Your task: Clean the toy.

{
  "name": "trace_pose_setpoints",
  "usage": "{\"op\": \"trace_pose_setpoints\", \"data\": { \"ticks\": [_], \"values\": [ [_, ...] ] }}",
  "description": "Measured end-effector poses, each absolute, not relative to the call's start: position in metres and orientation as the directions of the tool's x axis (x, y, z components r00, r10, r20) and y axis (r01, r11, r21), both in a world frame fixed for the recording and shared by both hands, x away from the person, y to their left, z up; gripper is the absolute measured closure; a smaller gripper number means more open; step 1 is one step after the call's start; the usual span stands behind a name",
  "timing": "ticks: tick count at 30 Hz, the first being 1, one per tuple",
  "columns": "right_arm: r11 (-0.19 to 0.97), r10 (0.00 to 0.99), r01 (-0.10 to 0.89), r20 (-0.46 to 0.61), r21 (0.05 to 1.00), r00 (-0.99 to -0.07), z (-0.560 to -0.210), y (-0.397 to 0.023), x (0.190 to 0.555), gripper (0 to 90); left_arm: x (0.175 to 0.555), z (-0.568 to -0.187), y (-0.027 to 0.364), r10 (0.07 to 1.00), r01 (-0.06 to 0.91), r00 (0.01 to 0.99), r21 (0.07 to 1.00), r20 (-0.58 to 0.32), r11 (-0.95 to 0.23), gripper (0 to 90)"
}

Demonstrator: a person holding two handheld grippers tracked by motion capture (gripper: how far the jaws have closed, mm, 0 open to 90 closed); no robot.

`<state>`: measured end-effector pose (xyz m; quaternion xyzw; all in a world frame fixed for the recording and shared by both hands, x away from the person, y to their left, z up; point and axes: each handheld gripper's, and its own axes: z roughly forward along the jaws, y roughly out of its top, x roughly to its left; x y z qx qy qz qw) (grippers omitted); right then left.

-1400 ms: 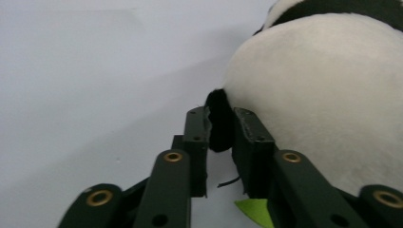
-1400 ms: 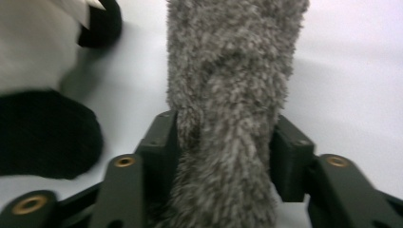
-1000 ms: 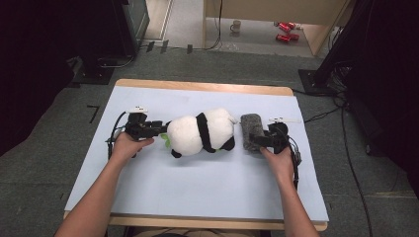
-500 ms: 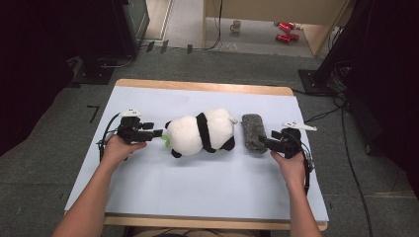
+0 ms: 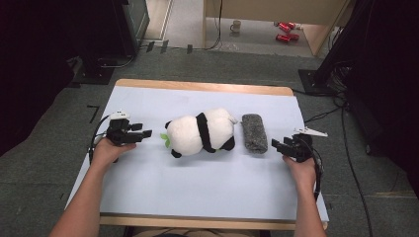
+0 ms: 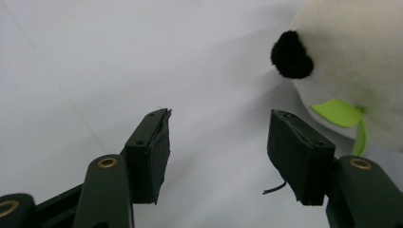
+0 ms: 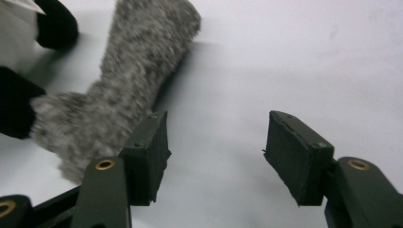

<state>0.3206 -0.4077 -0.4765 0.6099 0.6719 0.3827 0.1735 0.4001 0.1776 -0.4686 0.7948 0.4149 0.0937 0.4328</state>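
Your soft black-and-white plush panda [image 5: 201, 132] lies on its side near the middle of the pale blue worktop [image 5: 197, 182], and everything else is best read from it. Its head end, with the bright green felt leaf [image 5: 165, 139], points toward your left gripper [image 5: 141, 134]. Beside its rear end lies the grey fuzzy fabric roll [image 5: 254, 132], set crosswise and just beside the panda's black feet.

Both of your grippers stand clear of the toy, one off each end of it. In the left gripper view the fingers [image 6: 151, 154] are spread with nothing but bare worktop between them; the panda's black ear [image 6: 291, 56] and the green leaf [image 6: 338, 113] sit beyond the far finger, untouched. In the right gripper view the right gripper's fingers [image 7: 294, 156] are spread too, though they have just been closing a little, and nothing lies between them; the grey roll [image 7: 123, 90] is off to one side of the near finger.

Flanking the panda like this probably leaves you free to come in from either end.
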Motion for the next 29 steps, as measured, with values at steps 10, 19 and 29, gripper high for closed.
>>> {"op": "trace_pose_setpoints", "data": {
  "ticks": [10,19,29],
  "values": [
    [0.026,0.972,0.705,0.148,0.709,-0.184,-0.486,-0.409,0.324,38.9,0.401,-0.483,0.184,0.769,0.589,0.625,0.727,-0.134,-0.352,40.5],
    [0.064,0.967,0.712,0.133,0.7,-0.217,-0.495,-0.407,0.325,29.0,0.401,-0.489,0.185,0.771,0.602,0.621,0.717,-0.143,-0.351,38.9],
    [0.146,0.959,0.669,0.062,0.729,-0.277,-0.503,-0.398,0.321,16.6,0.399,-0.491,0.185,0.767,0.588,0.628,0.726,-0.132,-0.357,36.7]
  ]
}}
